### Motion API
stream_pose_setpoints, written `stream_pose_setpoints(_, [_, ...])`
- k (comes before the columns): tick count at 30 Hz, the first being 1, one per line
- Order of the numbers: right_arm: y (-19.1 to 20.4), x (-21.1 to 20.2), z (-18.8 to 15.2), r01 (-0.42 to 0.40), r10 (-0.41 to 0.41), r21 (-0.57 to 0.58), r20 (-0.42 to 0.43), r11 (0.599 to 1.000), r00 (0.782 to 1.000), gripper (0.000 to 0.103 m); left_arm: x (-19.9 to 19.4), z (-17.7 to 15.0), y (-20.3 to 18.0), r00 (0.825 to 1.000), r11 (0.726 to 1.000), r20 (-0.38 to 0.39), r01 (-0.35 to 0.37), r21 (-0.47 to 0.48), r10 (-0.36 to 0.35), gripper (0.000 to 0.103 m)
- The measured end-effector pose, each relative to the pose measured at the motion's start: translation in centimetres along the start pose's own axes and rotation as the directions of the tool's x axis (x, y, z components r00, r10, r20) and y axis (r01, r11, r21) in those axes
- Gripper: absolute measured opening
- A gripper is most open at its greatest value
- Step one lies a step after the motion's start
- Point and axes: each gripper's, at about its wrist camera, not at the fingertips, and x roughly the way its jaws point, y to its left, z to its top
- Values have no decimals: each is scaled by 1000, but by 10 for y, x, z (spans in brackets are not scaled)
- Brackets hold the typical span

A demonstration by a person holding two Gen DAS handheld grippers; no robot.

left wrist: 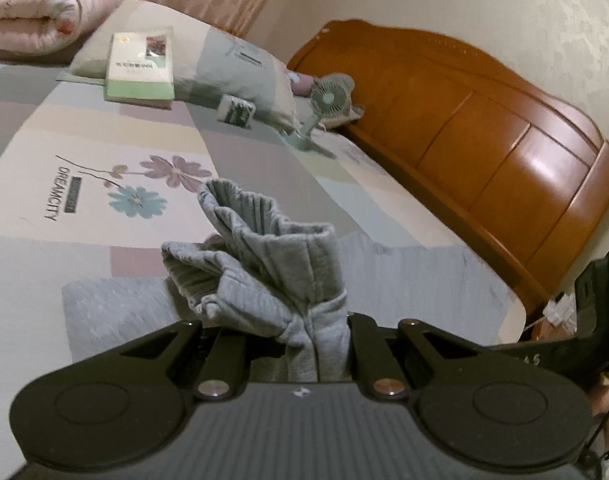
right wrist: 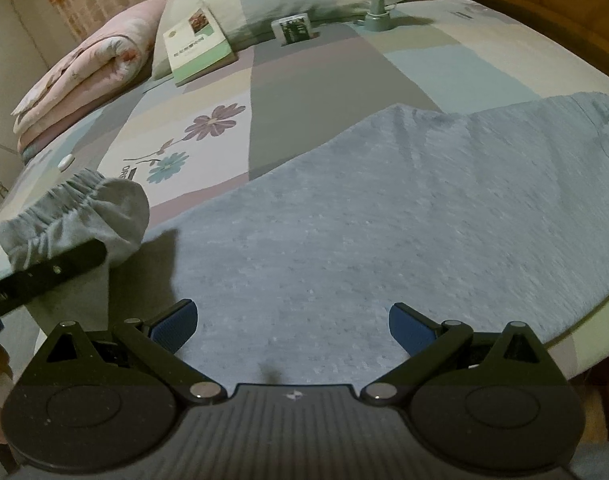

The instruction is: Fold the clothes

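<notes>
On the bed: a grey garment [right wrist: 384,216] lies spread flat over the patchwork bedsheet [right wrist: 312,80], reaching to the near edge of the mattress.
Left gripper [left wrist: 280,340]: pressed together on a bunched part of the grey garment; the ribbed, elastic-gathered cuff [left wrist: 240,208] stands up out of the jaws, lifted above the sheet.
Same cuff from the right wrist view: it hangs at the left of the frame as a gathered grey pouch [right wrist: 84,208], with the black bar of the left gripper crossing in front of it.
Right gripper [right wrist: 292,330]: spread wide, blue pads [right wrist: 172,326] apart, nothing between them; it hovers over the flat part of the garment. Whether the pads touch the cloth cannot be told.
Bedsheet print: purple and blue flowers [left wrist: 160,184] with the word DREAMCITY, just beyond the lifted cuff.
Far end of the bed: a pillow [left wrist: 240,68] with a green-and-white book [left wrist: 140,68] leaning on it, a small printed box [left wrist: 236,110] beside it, and a little green standing fan [left wrist: 324,108] near the box.
Far left corner: a folded pink quilt [left wrist: 36,12].
Right side: a wooden headboard [left wrist: 484,128] against a pale wall.
</notes>
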Motion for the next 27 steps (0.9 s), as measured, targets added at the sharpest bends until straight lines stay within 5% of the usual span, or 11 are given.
stream_pose_setpoints(11, [-14, 6, -1, 27, -27, 28, -2, 999, 1000, 103, 25, -12, -12, 997, 998, -76, -1, 56, 5, 12])
stream_pose_setpoints(21, [-28, 8, -2, 40, -40, 67, -7, 997, 999, 103, 37, -20, -33, 991, 985, -136, 27, 173, -3, 52])
stream_pose_setpoints(27, [-33, 5, -2, 41, -42, 85, 6, 996, 999, 103, 47, -24, -48, 978, 961, -209, 53, 273, 5, 60])
